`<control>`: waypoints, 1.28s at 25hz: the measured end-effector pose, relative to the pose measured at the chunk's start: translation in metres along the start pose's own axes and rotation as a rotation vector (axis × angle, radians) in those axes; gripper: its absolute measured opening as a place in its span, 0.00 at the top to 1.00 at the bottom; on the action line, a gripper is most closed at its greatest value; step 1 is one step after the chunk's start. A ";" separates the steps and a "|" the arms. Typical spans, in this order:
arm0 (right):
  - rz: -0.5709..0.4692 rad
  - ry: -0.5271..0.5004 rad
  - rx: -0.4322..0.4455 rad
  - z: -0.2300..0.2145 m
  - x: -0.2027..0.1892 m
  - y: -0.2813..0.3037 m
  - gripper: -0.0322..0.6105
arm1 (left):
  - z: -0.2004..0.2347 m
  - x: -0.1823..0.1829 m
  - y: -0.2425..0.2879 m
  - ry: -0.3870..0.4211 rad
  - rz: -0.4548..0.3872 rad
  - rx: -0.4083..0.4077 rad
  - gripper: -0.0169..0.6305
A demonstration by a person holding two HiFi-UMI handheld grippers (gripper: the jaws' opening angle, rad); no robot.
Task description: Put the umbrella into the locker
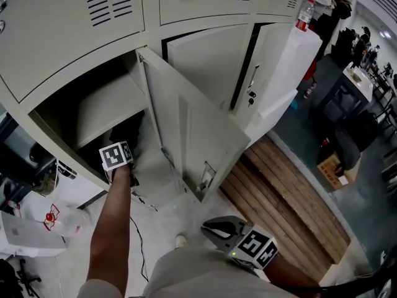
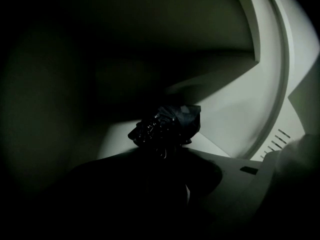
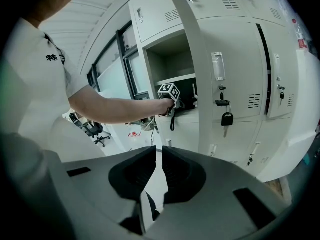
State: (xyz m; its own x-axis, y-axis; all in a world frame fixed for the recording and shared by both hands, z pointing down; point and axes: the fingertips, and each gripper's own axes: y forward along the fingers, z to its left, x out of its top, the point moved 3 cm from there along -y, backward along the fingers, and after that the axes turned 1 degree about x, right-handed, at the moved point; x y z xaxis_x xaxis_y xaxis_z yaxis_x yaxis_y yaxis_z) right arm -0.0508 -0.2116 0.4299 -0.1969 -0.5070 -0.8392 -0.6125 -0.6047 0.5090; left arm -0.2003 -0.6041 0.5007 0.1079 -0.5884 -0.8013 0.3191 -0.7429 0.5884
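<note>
The open locker compartment [image 1: 108, 107] is dark inside, and its door [image 1: 192, 135] swings out to the right. My left gripper [image 1: 122, 149] reaches into it at the end of a bare forearm. It is shut on the black folded umbrella [image 2: 167, 126], whose crumpled fabric sticks out past the dark jaws [image 2: 165, 176] above the pale compartment floor [image 2: 225, 119]. From the right gripper view, the left gripper [image 3: 170, 93] is at the compartment mouth with a black strap [image 3: 172, 122] hanging below it. My right gripper [image 1: 218, 228] hangs low near the person's waist, shut and empty [image 3: 159, 171].
The grey locker wall holds closed doors above [image 1: 74, 17] and another open door [image 1: 273, 73] to the right. A key with a black fob [image 3: 227, 119] hangs from the open door's lock. Wooden planks [image 1: 279, 203] lie on the floor at the right, and office chairs [image 3: 92, 131] stand far off.
</note>
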 end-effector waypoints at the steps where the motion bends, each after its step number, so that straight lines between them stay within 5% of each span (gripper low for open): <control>1: -0.001 -0.002 0.003 0.001 0.000 0.000 0.92 | 0.001 0.000 0.001 0.000 0.001 0.001 0.71; 5: 0.003 -0.006 0.009 0.005 -0.006 -0.009 0.92 | 0.002 -0.002 -0.005 -0.001 -0.005 -0.007 0.54; 14: 0.000 -0.016 0.039 0.009 -0.027 -0.039 0.92 | -0.023 -0.002 -0.062 0.026 -0.080 0.007 0.52; 22: 0.044 -0.065 0.123 0.017 -0.057 -0.070 0.92 | -0.059 -0.038 -0.135 -0.002 -0.108 -0.027 0.52; 24: 0.052 -0.083 0.155 0.021 -0.066 -0.078 0.92 | -0.069 -0.055 -0.157 -0.042 -0.116 -0.040 0.61; 27: 0.044 -0.100 0.198 0.028 -0.076 -0.087 0.92 | -0.087 -0.088 -0.190 -0.073 -0.123 -0.057 0.90; 32: 0.081 -0.107 0.257 0.042 -0.102 -0.101 0.92 | -0.131 -0.138 -0.243 -0.091 -0.122 -0.167 0.96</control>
State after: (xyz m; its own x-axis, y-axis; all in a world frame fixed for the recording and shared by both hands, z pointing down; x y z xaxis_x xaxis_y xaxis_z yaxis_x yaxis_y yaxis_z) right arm -0.0013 -0.0735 0.4561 -0.3245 -0.4713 -0.8201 -0.7626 -0.3826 0.5216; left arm -0.1695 -0.3006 0.4546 -0.0245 -0.5294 -0.8480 0.4772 -0.7516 0.4554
